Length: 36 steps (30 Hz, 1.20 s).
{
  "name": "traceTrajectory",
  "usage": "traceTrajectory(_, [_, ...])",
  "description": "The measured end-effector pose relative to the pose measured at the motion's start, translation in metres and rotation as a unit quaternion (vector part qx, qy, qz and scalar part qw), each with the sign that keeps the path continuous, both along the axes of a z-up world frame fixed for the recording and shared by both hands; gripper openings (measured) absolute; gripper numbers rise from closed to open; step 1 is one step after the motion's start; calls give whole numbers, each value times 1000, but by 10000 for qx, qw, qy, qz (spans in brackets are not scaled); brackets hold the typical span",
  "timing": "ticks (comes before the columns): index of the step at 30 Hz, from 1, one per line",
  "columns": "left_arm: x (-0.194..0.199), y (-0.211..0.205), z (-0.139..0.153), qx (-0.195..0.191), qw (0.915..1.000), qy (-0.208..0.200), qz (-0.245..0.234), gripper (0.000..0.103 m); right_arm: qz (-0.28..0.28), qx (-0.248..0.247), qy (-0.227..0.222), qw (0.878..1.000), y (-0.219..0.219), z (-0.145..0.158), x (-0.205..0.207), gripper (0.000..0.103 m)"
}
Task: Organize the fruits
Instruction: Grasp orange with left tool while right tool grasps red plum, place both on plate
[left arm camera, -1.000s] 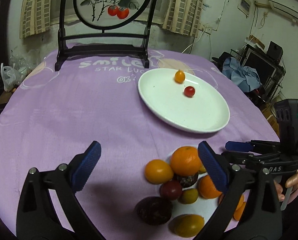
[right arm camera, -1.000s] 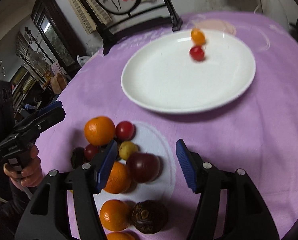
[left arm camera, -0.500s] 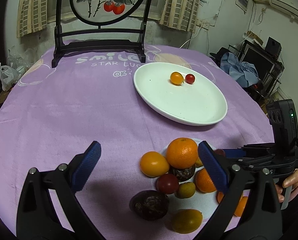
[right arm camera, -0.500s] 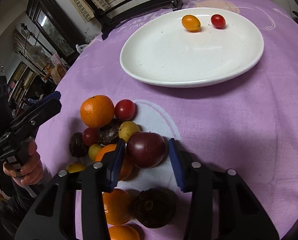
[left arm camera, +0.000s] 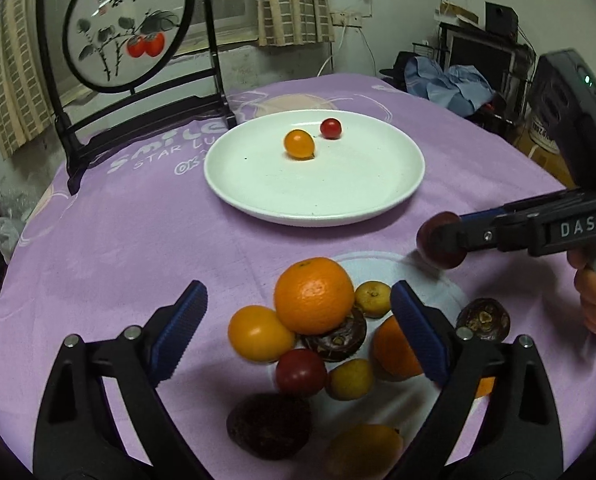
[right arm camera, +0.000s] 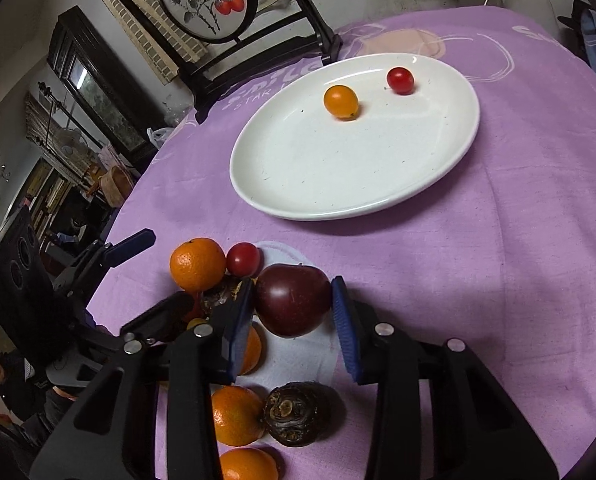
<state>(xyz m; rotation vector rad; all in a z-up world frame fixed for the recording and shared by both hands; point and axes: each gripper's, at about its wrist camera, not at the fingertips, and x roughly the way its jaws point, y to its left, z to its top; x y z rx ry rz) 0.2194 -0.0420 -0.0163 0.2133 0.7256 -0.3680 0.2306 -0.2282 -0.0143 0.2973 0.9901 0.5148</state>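
**Above the fruit pile, one plum gripped**

On the purple counter, the left hand-held gripper is seen closing, nothing pressed, over a large orange. Further right, a dark red plum is clamped by the right hand-held gripper, near the white plate.

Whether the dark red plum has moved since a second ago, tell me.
Yes. Clamped in the right gripper, the plum has left the pile, toward the white plate.
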Motion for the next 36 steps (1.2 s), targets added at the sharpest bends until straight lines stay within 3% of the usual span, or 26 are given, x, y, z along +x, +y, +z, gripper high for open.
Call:
traceTrajectory(5, [13,-4,-6,-26,9996,264,-26,68,0,1,-29,10000,1,2,-1,39])
traceTrajectory(10, [13,-5,-12,-12,9992,389,-79,66,-5,-12,-35,10000,0,2,-2,39])
traceTrajectory(15, [13,-9,-16,69,9990,432,-115,47,-19,-44,-61,10000,1,4,-2,39])
traceTrajectory(24, [9,-3,-6,-117,9993,353,-84,45,101,-112,-319,9994,9,10,-8,39])
traceTrajectory(27, [6,3,8,-392,9991,176,-45,45,91,138,-677,9976,8,22,-9,39])
traceTrajectory(30, [17,3,26,-588,9983,-26,54,45,-343,334,-1174,9919,0,39,2,39])
traceTrajectory(32, [35,-2,36,-736,9972,-88,104,45,-646,152,-1354,9886,-2,42,15,39])
traceTrajectory(36, [82,-14,31,-856,9958,267,209,45,-995,-361,-1285,9860,-2,27,50,39])
